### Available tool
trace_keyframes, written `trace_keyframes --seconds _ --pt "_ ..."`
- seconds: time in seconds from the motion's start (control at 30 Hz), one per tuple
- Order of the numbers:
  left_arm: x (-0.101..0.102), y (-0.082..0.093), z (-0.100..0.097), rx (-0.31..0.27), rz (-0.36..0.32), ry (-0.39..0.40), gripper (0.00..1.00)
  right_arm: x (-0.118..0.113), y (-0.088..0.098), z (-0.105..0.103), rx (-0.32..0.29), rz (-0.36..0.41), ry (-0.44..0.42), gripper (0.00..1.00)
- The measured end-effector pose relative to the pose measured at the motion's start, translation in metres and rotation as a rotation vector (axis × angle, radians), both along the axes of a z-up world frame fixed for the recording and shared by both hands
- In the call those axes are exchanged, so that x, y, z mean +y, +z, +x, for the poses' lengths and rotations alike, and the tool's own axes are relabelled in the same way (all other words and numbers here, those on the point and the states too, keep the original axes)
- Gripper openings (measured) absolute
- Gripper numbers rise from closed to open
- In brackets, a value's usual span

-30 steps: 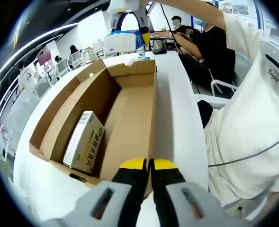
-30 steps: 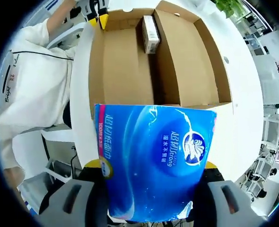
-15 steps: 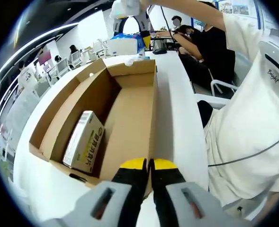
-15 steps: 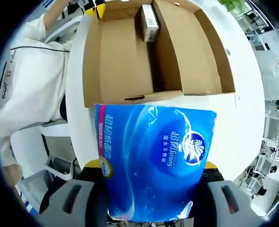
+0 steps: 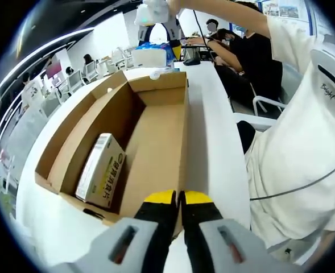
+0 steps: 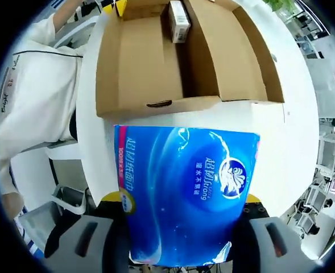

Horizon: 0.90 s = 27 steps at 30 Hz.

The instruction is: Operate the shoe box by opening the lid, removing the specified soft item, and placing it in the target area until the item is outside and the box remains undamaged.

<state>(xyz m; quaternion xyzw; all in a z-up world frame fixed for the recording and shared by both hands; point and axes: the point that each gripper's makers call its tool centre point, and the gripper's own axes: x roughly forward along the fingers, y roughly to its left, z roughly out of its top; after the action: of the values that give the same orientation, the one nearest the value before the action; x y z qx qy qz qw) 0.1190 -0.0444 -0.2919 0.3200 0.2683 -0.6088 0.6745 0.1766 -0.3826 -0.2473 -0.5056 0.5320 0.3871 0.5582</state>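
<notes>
An open brown cardboard box [image 5: 156, 131] lies on a white table [image 5: 210, 131], with a small white and yellow carton [image 5: 102, 169] inside it at the left. My left gripper [image 5: 179, 197] is shut on the box's near wall. My right gripper [image 6: 181, 207] is shut on a blue pack of tissue paper [image 6: 184, 193], held over the white table [image 6: 292, 136] just outside the box [image 6: 178, 62]. In the left gripper view that blue pack [image 5: 153, 55] and the right gripper [image 5: 156, 11] hang beyond the box's far end.
A person in a white shirt [image 5: 304, 142] stands close on the right of the table. Other people [image 5: 235, 40] sit at desks behind. Chairs and desks [image 5: 93, 71] fill the room to the left. The table edge [image 6: 90, 165] runs beside the box.
My right gripper has carried the blue pack further away from the box, past its end wall and over the bare table. The left gripper has stayed shut on the box wall.
</notes>
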Motion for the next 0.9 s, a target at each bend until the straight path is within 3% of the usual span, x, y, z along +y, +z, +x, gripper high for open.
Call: trace_keyframes --seconds 0.37,0.43,0.9 --pt "0.0 0.0 -0.002 -0.001 0.003 0.003 0.04 -0.009 -0.004 -0.003 -0.005 0.017 -0.012 0.7" --pt "0.0 0.0 -0.002 0.0 0.002 0.003 0.04 -0.007 -0.007 -0.003 -0.011 0.026 0.022 0.7" --pt "0.0 0.0 -0.002 0.001 0.001 0.001 0.03 -0.008 -0.03 -0.004 0.032 -0.004 0.048 0.7"
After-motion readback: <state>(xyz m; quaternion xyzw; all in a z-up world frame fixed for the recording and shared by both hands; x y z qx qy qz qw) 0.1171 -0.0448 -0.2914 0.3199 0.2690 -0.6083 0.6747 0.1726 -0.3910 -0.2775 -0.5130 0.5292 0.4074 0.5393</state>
